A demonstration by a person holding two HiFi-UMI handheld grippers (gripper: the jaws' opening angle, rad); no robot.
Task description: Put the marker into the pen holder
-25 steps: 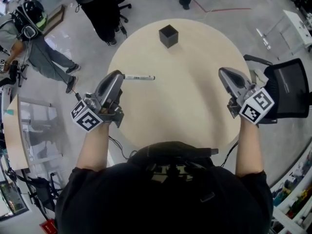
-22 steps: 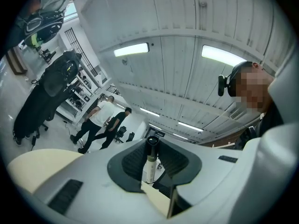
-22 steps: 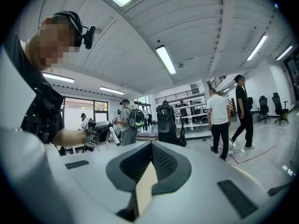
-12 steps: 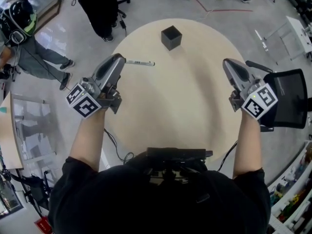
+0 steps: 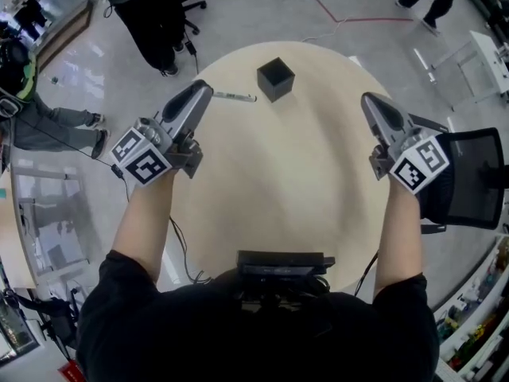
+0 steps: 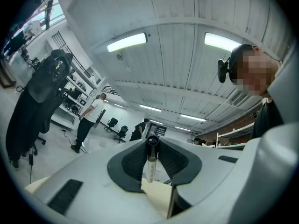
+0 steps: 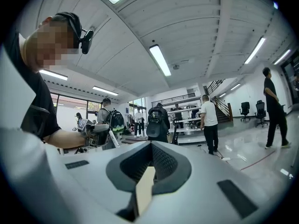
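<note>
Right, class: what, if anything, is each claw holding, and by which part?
The left claw grips the marker by one end; the rest sticks out. The right claw holds nothing.

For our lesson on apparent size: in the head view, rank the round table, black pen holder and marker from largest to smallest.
1. round table
2. pen holder
3. marker: about as long as the holder is wide, far thinner; one end hidden in the left claw.
</note>
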